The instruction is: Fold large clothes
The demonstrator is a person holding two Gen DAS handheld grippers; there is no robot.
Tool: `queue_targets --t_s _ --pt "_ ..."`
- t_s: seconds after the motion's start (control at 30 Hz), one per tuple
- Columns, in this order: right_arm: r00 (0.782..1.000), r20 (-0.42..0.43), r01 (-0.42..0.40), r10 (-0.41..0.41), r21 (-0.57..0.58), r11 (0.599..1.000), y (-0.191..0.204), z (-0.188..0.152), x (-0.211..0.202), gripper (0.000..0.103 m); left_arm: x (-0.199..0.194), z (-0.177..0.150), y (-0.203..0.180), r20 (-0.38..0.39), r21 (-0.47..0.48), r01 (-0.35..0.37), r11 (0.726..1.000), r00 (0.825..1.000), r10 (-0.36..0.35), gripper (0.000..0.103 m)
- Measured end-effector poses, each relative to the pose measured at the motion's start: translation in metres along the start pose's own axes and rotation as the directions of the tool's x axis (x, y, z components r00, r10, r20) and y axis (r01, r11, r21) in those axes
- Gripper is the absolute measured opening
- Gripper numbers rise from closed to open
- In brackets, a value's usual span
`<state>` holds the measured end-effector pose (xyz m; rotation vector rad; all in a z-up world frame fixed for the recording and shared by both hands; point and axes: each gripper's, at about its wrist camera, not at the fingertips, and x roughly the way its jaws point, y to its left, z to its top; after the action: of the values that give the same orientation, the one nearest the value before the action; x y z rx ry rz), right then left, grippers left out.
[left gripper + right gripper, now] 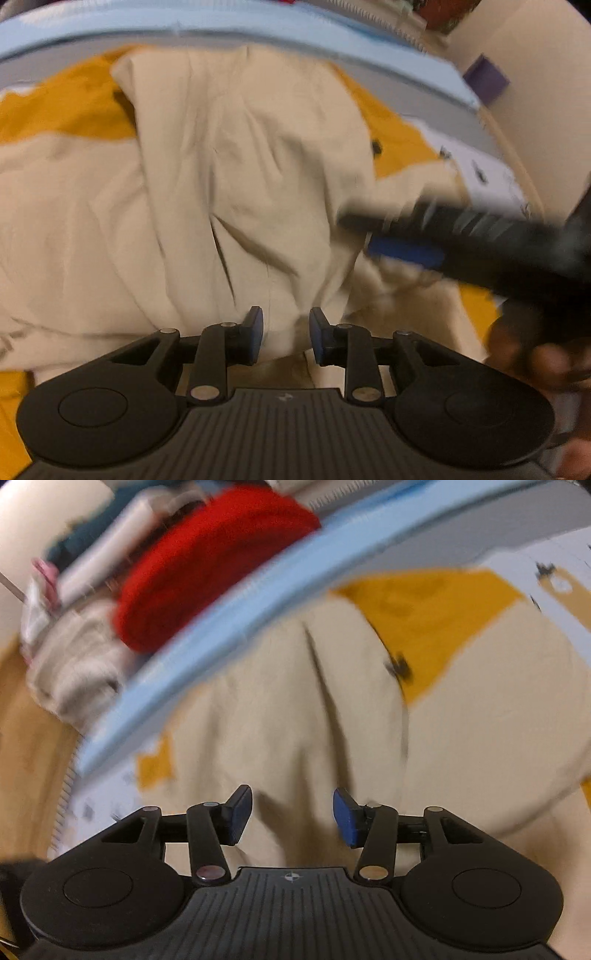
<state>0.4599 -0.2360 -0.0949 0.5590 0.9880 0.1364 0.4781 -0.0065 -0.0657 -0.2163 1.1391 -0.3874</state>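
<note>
A large beige garment (229, 177) lies rumpled with long creases over a mustard-yellow cloth (62, 107). My left gripper (286, 332) hovers just above the garment's near part, open, with only cloth showing through the gap. From the right, blurred, my right gripper reaches in over the garment's edge, one blue pad (404, 254) visible. In the right wrist view the same beige garment (295, 709) fills the middle. The right gripper (291, 814) is open wider above it, nothing between its pads.
A light blue edge (258, 33) borders the surface at the back. Beyond it sit a red fabric heap (210, 561) and a pale towel pile (77, 664). A hand (539, 365) is at the lower right. A purple item (485, 79) sits far right.
</note>
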Motion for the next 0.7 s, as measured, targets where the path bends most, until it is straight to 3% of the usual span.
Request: queue_targets --t_s 0.03,0.1,0.2,0.23,0.27,0.3,0.37,0.43,0.5,0.57,0.63,0.7 --pt "1.000 -0.018 0.026 -0.025 0.009 1.000 -0.002 -0.001 0.004 0.048 -0.009 0.004 0.005 0.051 -0.025 -0.005 1.000 0.999 0.006 0.032" --pt "0.997 -0.045 0.067 -0.066 0.007 0.998 -0.007 -0.003 0.009 0.018 -0.026 0.007 0.014 0.154 -0.081 -0.005 0.997 0.988 0.018 0.032" --pt "0.996 -0.037 0.086 -0.084 0.038 0.996 -0.011 -0.004 0.009 0.011 -0.026 0.012 0.027 0.194 -0.119 -0.080 0.990 0.976 0.103 0.032" --pt "0.996 -0.038 0.088 -0.086 0.048 0.995 -0.012 -0.004 0.009 0.011 -0.020 0.011 0.031 0.166 -0.120 -0.132 0.984 0.974 0.151 0.025" --pt "0.995 -0.041 0.095 -0.093 0.054 0.994 -0.012 -0.005 0.010 0.011 -0.009 0.008 0.036 0.114 -0.121 -0.207 0.971 0.969 0.220 0.008" --pt "0.994 -0.046 0.104 -0.102 0.058 0.993 -0.013 -0.007 0.012 0.011 0.001 0.005 0.041 0.064 -0.127 -0.279 0.952 0.955 0.289 0.002" --pt "0.992 -0.063 0.113 -0.109 0.077 0.991 -0.016 -0.011 0.016 0.011 0.005 0.000 0.046 0.044 -0.148 -0.326 0.934 0.941 0.336 0.002" --pt "0.991 -0.077 0.112 -0.106 0.084 0.990 -0.017 -0.011 0.018 0.012 0.003 0.005 0.041 0.052 -0.149 -0.339 0.929 0.935 0.349 0.003" --pt "0.992 -0.079 0.108 -0.103 0.066 0.992 -0.015 -0.008 0.017 0.017 -0.007 0.008 0.033 0.120 -0.169 -0.328 0.930 0.929 0.350 0.005" --pt "0.994 -0.066 0.097 -0.092 0.073 0.993 -0.014 -0.006 0.013 0.022 -0.020 0.012 0.021 0.193 -0.149 -0.305 0.940 0.924 0.331 0.013" --pt "0.996 -0.026 0.083 -0.081 0.077 0.994 -0.011 -0.004 0.004 0.028 -0.030 0.016 0.006 0.257 -0.103 -0.252 0.962 0.928 0.270 0.016" --pt "0.997 0.023 0.071 -0.073 0.055 0.996 -0.007 -0.001 -0.006 0.038 -0.033 0.013 -0.005 0.266 -0.058 -0.177 0.982 0.946 0.186 0.020"
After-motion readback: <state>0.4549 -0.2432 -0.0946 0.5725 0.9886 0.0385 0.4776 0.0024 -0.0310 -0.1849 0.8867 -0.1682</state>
